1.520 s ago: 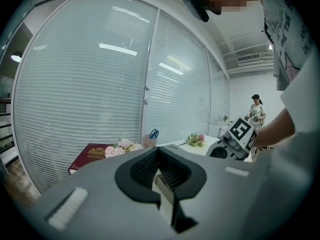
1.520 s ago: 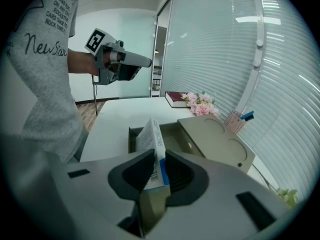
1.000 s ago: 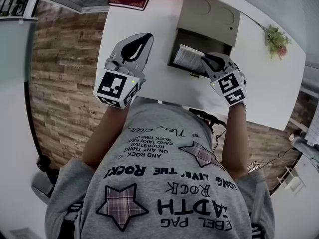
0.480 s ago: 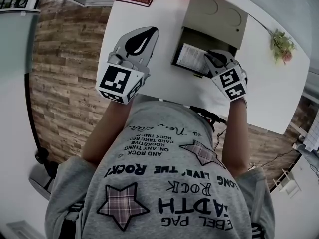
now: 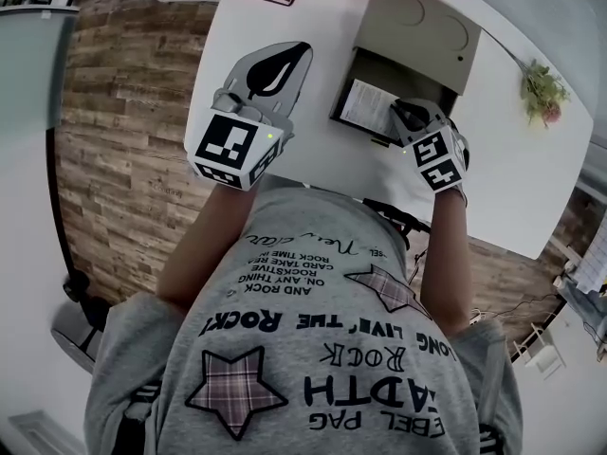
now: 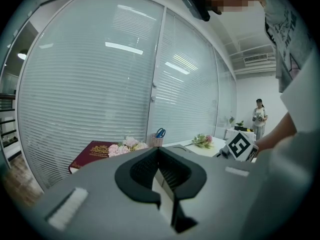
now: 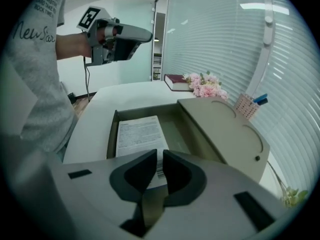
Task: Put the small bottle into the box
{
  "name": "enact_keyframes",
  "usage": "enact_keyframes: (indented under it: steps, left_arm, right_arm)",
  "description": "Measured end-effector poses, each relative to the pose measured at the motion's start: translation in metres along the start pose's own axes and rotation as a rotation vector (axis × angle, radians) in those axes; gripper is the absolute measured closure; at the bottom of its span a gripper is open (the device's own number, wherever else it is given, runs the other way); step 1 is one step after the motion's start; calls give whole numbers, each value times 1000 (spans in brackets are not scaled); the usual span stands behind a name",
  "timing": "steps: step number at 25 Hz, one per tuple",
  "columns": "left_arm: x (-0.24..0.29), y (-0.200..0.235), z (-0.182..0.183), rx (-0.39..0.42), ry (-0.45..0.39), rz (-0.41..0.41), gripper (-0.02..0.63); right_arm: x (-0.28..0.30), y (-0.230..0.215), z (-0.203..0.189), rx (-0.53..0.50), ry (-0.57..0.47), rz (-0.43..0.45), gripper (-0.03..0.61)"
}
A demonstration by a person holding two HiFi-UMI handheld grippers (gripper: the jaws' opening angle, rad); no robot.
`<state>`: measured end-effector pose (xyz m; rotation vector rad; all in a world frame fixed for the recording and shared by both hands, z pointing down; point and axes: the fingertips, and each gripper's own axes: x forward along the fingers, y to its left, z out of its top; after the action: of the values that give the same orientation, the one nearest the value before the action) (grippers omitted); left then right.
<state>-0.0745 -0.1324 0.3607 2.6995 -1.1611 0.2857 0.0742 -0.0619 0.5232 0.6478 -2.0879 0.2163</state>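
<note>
Your right gripper: jaws nearly together with a thin slit left, and they've just been closing. Nothing is pinched; only print shows through the slit. It's tilted steeply down over the near end of the flat rectangular grey-beige box.

The box is open, and a white printed paper sheet lies flat in its tray, right under your jaw tips. The box's hinged grey-beige lid is thrown back toward the far edge of the white desk.

Small bottle: can't make it out in any view, neither between the jaws, in the tray, nor on the desk.

Your left gripper: jaws pressed together and empty. It's held about level above the desk's left part, well left of the box.

Rest of the desk:
- A dark red hardback book lies at the far left corner.
- A bunch of pink flowers sits just beside the book along the far edge.
- A pink mesh pen pot with something blue-handled in it stands at the far edge, past the lid.
- A small green sprig with pink blooms lies near the right edge, apart from the box.
</note>
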Motion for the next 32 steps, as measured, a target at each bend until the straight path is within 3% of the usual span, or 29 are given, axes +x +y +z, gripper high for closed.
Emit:
enact_keyframes:
  steps: [6,14,32]
  left_arm:
    - [0,-4,-3,0,10,-8,604]
    - [0,-8,-2,8,7,-24,604]
    - [-3,-20,8,49,-11,-87,604]
  right_arm:
    - [-4,-4,0,-9,11,-21,534]
    - [-24,-10,13,70,-75,-46,534]
    - [-93,-19,33,156,-213,-200,534]
